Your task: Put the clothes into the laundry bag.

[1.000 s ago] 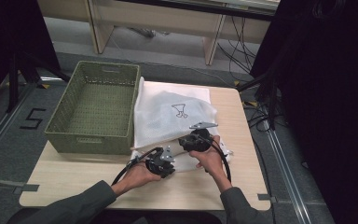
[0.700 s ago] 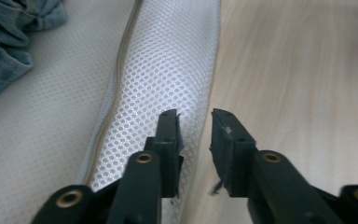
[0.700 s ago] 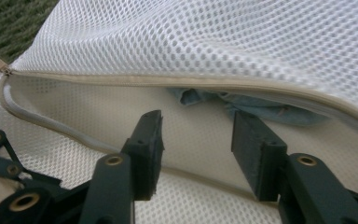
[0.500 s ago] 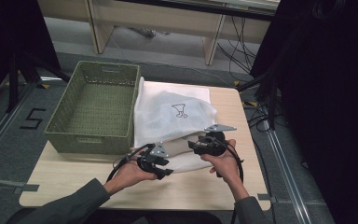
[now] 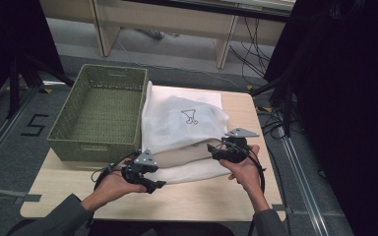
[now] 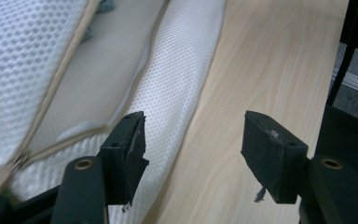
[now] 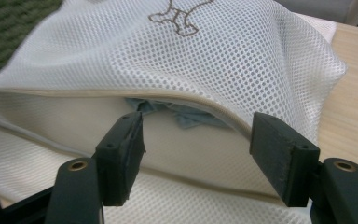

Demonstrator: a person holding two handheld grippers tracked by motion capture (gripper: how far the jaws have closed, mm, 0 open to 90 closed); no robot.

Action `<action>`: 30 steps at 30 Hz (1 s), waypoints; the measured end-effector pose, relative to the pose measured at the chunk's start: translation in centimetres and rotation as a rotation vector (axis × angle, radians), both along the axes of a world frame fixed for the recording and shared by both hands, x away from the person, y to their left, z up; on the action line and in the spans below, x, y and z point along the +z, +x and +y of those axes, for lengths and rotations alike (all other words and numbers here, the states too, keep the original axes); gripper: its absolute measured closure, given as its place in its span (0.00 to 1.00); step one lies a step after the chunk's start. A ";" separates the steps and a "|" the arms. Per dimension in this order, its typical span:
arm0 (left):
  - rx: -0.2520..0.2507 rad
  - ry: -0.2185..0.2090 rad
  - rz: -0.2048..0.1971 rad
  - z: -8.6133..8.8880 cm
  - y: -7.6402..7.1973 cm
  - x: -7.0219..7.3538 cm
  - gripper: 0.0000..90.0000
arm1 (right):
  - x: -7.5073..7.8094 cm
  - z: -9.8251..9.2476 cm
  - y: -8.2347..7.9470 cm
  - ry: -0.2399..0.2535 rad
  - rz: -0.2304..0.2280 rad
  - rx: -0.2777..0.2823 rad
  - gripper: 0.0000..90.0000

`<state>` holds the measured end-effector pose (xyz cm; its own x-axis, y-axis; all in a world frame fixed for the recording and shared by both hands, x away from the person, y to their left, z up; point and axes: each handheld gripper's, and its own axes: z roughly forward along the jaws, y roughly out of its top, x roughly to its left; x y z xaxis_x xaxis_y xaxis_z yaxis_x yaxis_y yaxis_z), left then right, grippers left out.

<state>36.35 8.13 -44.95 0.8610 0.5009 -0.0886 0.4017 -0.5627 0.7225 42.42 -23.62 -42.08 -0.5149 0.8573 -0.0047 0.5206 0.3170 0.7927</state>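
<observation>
A white mesh bag (image 5: 182, 123) with a small printed logo lies on the wooden table (image 5: 211, 199), its open mouth toward the person. A blue-grey cloth (image 7: 186, 116) shows inside the mouth. My left gripper (image 5: 158, 185) hovers at the bag's front left corner; its jaws have just been opening and stand apart over bare wood beside the mesh (image 6: 177, 79), with nothing between them (image 6: 193, 140). My right gripper (image 5: 211, 150) is at the bag's front right; its jaws have just been opening too and stand wide (image 7: 198, 140) in front of the mouth, touching nothing.
A green woven basket (image 5: 93, 147) stands on the table's left half, against the bag's left side. The table's front edge is close behind both hands. Cables and a dark drape run along the right of the table.
Both grippers have left the bag's front edge and risen, the left toward the front left and the right to the right. Both pairs of jaws have opened and let the mesh go.
</observation>
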 end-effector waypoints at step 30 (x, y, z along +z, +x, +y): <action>0.088 0.001 0.024 3.4 -0.1 0.0 0.38 | -4.5 3.5 0.0 -0.255 -0.005 0.145 0.66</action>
<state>36.30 11.55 -44.94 0.8115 0.5743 -0.1079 0.4663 -0.5252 0.7119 42.46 -20.14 -46.62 -0.6312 0.7457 -0.2136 0.4518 0.5772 0.6802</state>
